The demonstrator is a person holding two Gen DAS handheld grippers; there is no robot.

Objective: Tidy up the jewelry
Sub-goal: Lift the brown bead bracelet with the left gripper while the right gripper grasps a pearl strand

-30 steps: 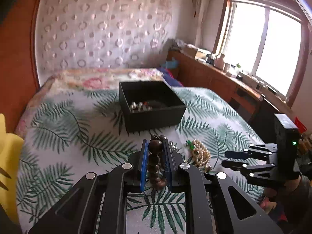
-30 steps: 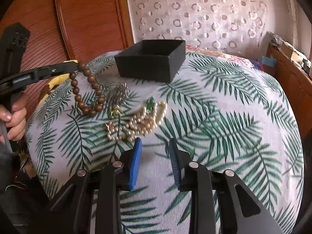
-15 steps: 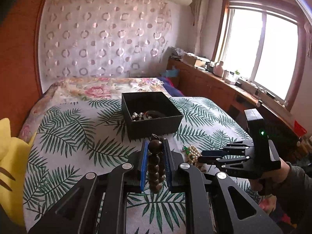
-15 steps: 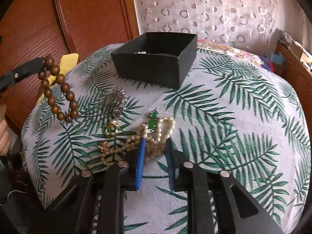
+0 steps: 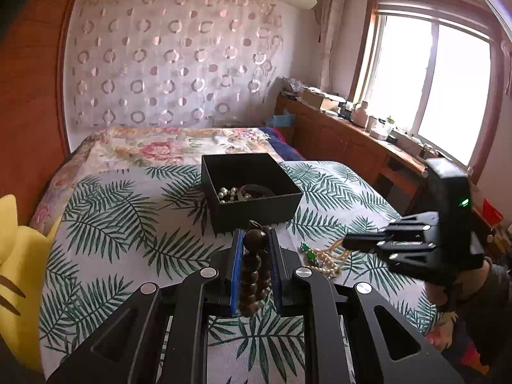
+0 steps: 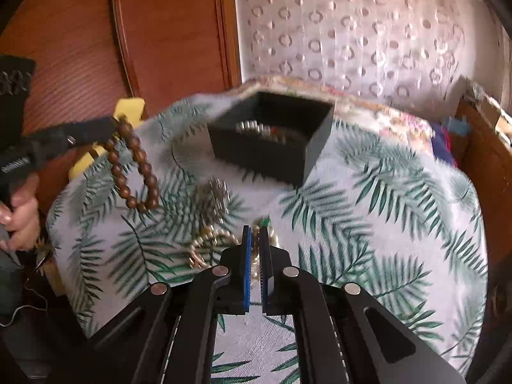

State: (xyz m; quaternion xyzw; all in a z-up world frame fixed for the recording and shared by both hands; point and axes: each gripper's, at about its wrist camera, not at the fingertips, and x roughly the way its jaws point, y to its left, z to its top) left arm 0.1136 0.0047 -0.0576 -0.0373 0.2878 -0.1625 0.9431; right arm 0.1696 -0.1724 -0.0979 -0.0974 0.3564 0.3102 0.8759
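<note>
My left gripper is shut on a brown wooden bead bracelet, held above the palm-leaf bedspread in front of the open black box. In the right wrist view the bracelet hangs from the left gripper. The black box holds pearls and other pieces. My right gripper is nearly closed around the pearl necklace lying on the bed; it also shows in the left wrist view over the pearls and a green stone.
A silver brooch lies between the box and the pearls. A yellow cushion sits at the bed's left edge. A wooden headboard and a wooden cabinet border the bed.
My right gripper moved forward onto the pearl necklace and closed from open to nearly shut. My left gripper rose and moved toward the box with the bead bracelet.
</note>
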